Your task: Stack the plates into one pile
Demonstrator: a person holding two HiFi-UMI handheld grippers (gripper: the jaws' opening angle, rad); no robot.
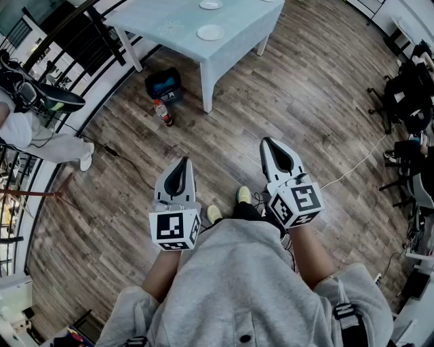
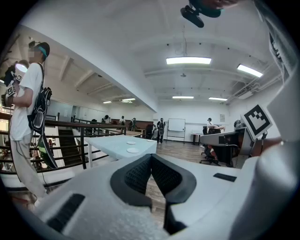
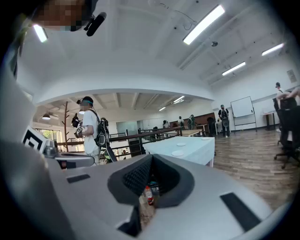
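Left tongs [image 1: 184, 161] and right tongs [image 1: 267, 141], both clenched on nothing, hover over wood floor [image 1: 224, 146]. The worktop [image 1: 244, 37] corner, bearing plates [image 1: 210, 32], stands well apart at twelve o'clock.

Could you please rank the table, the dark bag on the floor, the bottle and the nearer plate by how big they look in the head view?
1. Table
2. Bag
3. Bottle and plate: these look about alike, so I would not rank them.
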